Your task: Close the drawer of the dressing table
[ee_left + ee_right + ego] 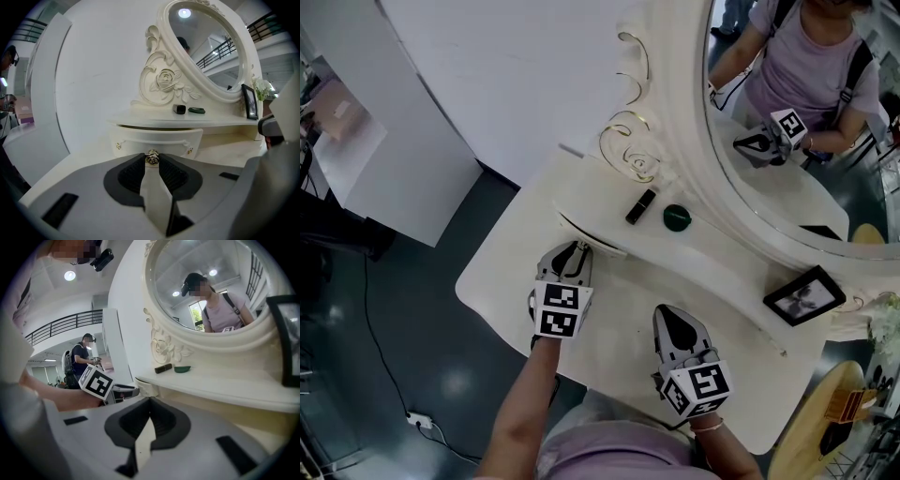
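Drawer [154, 138] stands slightly out from under the upper shelf [187, 120], at the worktop's [511, 272] left end; left gripper [570, 258] clamped on its brass knob [151, 158]; right gripper [149, 404] closed, empty, held aside. Judgement: push straight and level along the drawer's travel, no twist, until the front sits flush.

In the head view my left gripper [574, 251] covers the knob [151, 158]. The mirror [806, 141] runs off the top and right edges there. I can't make out the photo in the frame [804, 295]; it's too small.
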Available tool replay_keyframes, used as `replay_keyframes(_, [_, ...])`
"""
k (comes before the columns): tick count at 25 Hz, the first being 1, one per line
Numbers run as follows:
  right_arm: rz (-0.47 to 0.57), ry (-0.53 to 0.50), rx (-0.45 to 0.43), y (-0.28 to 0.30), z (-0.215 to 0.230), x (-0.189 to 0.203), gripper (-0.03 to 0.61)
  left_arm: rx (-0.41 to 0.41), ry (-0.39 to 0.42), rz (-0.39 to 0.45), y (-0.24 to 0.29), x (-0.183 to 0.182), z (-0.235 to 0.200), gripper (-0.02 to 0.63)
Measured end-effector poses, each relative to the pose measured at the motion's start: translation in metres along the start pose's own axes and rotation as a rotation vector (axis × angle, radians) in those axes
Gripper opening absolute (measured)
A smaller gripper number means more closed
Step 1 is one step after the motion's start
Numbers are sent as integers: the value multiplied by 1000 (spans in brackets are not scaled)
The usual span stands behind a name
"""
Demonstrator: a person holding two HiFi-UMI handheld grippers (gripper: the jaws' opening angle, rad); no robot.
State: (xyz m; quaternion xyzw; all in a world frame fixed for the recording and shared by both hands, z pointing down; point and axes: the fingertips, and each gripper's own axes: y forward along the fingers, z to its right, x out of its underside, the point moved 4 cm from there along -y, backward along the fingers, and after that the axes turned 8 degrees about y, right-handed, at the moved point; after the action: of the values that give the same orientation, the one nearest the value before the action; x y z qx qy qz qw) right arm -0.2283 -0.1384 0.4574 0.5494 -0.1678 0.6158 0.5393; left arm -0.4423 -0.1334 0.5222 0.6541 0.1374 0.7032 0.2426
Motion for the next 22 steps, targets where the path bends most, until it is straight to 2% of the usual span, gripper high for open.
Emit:
replay_keyframes(16, [-5,-3,23,-2,4,0,3,13,5,9,22,-13,1,94])
replay_keyframes(22, [-3,-9,13,-4,1,0,3,21,-26,21,21,-13,2,96])
